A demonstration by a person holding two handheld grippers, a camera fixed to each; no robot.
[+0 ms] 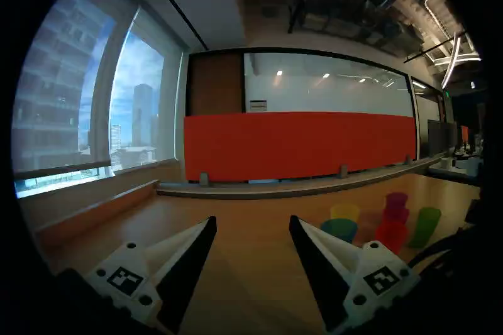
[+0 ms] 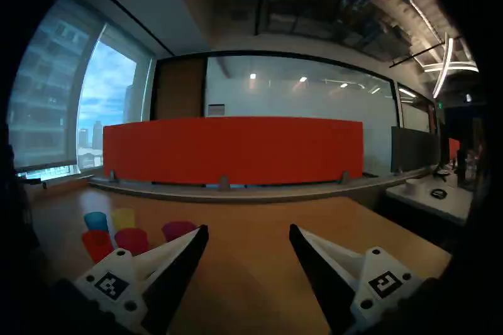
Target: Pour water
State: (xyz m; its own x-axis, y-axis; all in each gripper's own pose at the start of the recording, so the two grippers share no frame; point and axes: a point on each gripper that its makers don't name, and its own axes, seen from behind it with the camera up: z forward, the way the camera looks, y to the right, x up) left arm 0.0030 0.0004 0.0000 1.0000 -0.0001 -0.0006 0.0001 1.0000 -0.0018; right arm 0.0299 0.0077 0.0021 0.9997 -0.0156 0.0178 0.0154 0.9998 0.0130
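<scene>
In the left gripper view, the left tongs are hanging open above the wooden surface, their fingers spread apart and gripping nothing. A cluster of coloured cups is standing on the surface beyond the right finger, toward its right edge and short of its far edge, where a red panel is running along. A window is glowing beyond the left edge. In the right gripper view, the right tongs are likewise gaping wide over the surface, clasping nothing. The coloured cups are sitting close together beyond the left finger, toward the surface's left edge, with the red panel standing along the far edge behind them.
</scene>
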